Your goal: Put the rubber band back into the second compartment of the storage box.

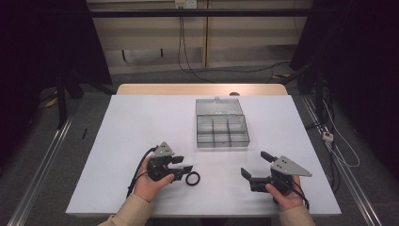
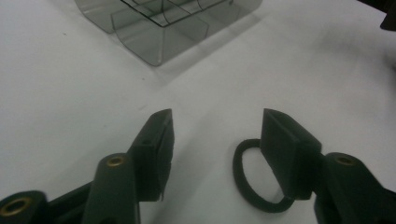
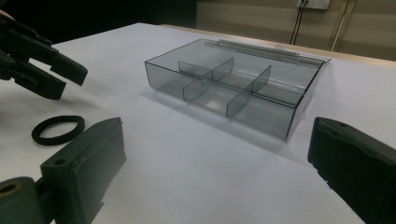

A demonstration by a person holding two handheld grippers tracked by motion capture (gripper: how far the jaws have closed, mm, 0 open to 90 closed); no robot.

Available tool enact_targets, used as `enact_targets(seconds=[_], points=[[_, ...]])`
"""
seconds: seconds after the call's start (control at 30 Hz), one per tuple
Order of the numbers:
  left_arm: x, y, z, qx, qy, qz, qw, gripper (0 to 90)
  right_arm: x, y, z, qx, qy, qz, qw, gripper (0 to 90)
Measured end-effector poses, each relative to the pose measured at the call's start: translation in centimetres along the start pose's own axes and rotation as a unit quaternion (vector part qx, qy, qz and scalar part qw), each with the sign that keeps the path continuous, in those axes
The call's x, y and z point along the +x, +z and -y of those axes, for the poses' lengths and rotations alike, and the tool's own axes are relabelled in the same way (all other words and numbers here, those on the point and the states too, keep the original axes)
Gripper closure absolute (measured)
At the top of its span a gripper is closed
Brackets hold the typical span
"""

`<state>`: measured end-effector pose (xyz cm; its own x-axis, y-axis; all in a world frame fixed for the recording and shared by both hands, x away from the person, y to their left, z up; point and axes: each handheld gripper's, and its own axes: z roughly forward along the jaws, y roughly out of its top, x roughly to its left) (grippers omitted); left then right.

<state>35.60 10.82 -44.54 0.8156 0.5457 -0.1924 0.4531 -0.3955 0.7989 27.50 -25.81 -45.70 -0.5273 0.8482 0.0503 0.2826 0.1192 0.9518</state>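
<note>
A black rubber ring (image 1: 192, 178) lies flat on the white table (image 1: 141, 122), near its front edge. My left gripper (image 1: 186, 165) is open just over it. In the left gripper view the ring (image 2: 247, 175) lies on the table by the right-hand jaw of the left gripper (image 2: 217, 121), partly hidden behind that jaw, and the pads do not press on it. My right gripper (image 1: 254, 163) is open and holds nothing, off to the right of the ring. The right gripper view looks between the wide jaws of the right gripper (image 3: 217, 128) and shows the ring (image 3: 58, 129) and the left gripper (image 3: 72, 81) at the left.
A clear grey box (image 1: 222, 143) with several compartments and its lid folded back stands at the middle of the table, beyond both grippers. It also appears as the box (image 2: 159, 42) and the box (image 3: 261, 116). Cables run across the floor behind the table.
</note>
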Motion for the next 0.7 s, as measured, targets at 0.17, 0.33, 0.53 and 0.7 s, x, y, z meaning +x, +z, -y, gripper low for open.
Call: enact_targets(seconds=[0.17, 0.33, 0.53, 0.7], points=[[0.8, -1.0, 0.1, -0.006, -0.003, -0.007, 1.0000, 32.5, 0.1, 0.6, -0.3, 0.009, 0.001, -0.004, 1.0000, 3.9], [1.5, -2.1, 0.3, -0.011, -0.005, -0.018, 0.9998, 27.0, 0.3, 1.2, -0.5, 0.015, 0.002, -0.015, 0.9998, 4.1], [2.6, -3.5, 0.9, -0.014, -0.020, -0.032, 0.9992, 19.9, 0.8, 1.9, -0.7, 0.027, -0.001, -0.025, 0.9993, 4.1], [3.2, -4.4, 1.3, -0.015, -0.019, -0.042, 0.9989, 14.4, 1.3, 2.6, -0.8, 0.035, -0.007, -0.035, 0.9987, 4.8]])
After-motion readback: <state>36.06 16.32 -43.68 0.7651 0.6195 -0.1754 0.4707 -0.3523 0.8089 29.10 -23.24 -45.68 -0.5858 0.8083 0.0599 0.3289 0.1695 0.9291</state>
